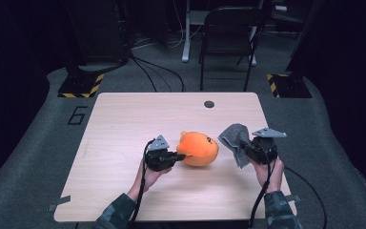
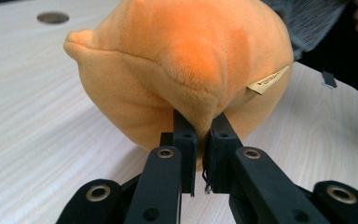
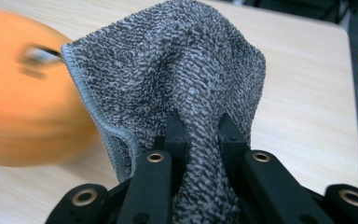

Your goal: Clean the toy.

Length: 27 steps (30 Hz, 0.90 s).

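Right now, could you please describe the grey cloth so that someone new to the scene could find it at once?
Start at the pale wooden table and look to its right side, where the right gripper is. Bunched between its jaws is the grey cloth, a nubbly towel with a stitched hem. Its neighbour, the orange plush toy pinched by the left gripper, is round, smooth and bright.

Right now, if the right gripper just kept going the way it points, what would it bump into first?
Probably the orange plush toy. The right gripper, shut on the grey cloth, points toward it with only the cloth between, though depth is hard to judge.
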Each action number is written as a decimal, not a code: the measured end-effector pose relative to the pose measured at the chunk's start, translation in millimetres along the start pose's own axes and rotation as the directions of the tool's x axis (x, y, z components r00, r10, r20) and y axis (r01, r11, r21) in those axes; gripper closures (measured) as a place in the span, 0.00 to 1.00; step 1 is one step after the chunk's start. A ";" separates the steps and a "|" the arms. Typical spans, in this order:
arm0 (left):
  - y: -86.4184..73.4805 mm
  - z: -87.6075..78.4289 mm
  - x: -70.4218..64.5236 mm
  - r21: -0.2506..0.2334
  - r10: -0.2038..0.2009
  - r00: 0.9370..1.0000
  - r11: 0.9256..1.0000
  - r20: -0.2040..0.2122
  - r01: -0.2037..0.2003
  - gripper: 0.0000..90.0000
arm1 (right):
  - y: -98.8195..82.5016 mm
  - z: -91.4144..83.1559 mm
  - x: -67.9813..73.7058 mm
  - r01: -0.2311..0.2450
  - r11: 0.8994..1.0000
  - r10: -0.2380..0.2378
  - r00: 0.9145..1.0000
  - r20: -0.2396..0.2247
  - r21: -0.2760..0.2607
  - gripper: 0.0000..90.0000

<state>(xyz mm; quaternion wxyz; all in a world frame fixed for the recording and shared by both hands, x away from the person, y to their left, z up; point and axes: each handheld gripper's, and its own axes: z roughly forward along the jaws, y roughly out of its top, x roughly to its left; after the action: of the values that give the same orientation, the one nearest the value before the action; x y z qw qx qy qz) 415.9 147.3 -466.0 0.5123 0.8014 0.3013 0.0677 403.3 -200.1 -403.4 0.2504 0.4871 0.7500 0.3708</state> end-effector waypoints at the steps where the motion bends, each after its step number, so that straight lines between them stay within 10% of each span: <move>1: -1.2 1.7 1.4 0.002 -0.003 1.000 1.000 -0.008 0.003 0.94 | 5.2 -2.2 8.4 0.017 1.000 -0.017 1.000 -0.011 -0.010 0.88; 12: -9.3 12.0 3.7 0.035 -0.023 1.000 0.999 0.010 0.023 0.94 | 41.5 17.0 123.1 0.249 0.969 -0.247 0.962 -0.120 -0.001 0.88; 15: -11.4 14.9 2.0 0.056 -0.034 0.999 0.998 0.005 0.034 0.94 | 30.3 36.2 143.0 0.326 0.944 -0.319 0.943 -0.097 0.060 0.88; 27: -12.9 16.6 -0.3 0.050 -0.068 0.997 0.997 0.035 0.066 0.93 | 9.4 46.3 88.6 0.223 0.969 -0.221 0.975 -0.033 0.105 0.88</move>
<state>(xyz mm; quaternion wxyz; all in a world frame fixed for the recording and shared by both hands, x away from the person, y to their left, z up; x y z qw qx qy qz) 417.2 138.0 -484.8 0.4999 0.8043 0.3200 0.0284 407.0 -102.1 -424.9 0.2555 0.4089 0.8215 0.3044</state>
